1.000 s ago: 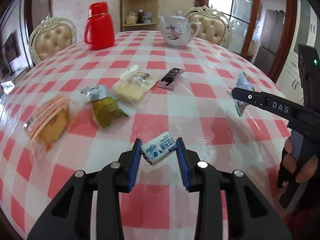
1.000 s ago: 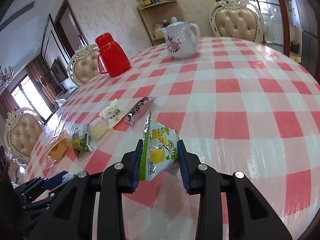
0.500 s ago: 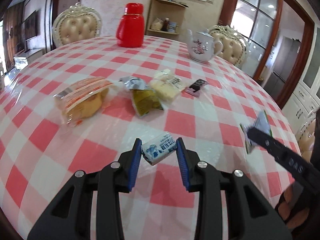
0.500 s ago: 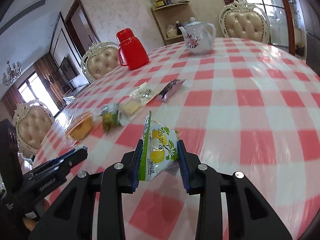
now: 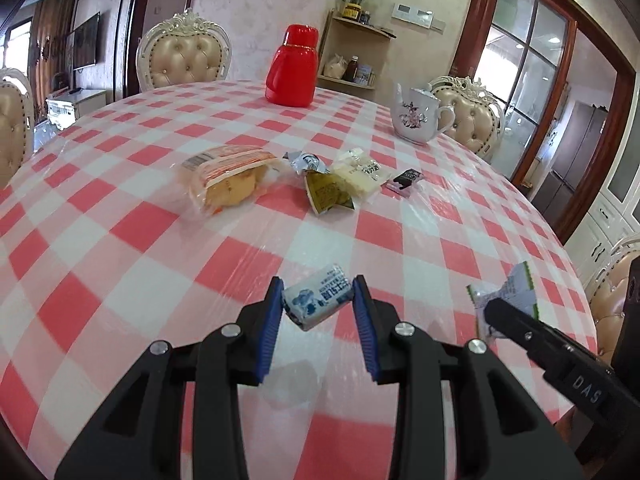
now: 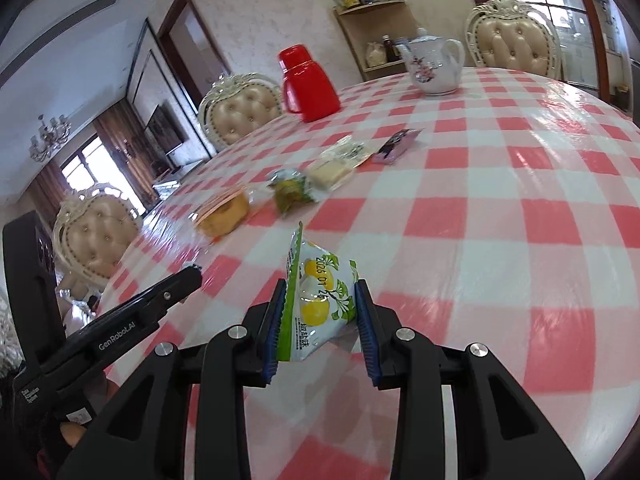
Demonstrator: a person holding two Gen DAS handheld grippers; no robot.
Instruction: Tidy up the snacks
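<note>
My left gripper [image 5: 318,307] is shut on a small white-and-blue candy packet [image 5: 317,302], held above the checked tablecloth. The right gripper [image 6: 321,307] is shut on a white-and-green lemon snack packet [image 6: 320,300], which also shows at the right of the left wrist view as a crumpled packet [image 5: 510,294]. Farther out on the table lies a row of snacks: an orange-striped cake pack [image 5: 228,178], a green-and-silver packet [image 5: 326,192], a pale wafer pack [image 5: 360,174] and a small dark bar [image 5: 405,181].
A red thermos jug [image 5: 294,68] and a white flowered teapot [image 5: 418,114] stand at the far side of the round table [image 5: 120,240]. Cream tufted chairs [image 5: 184,58] ring the table. A shelf [image 5: 352,56] stands by the back wall.
Both grippers have drawn back toward the near edge of the table with their packets still held. The snack row now lies farther ahead, and the left gripper has rolled.
</note>
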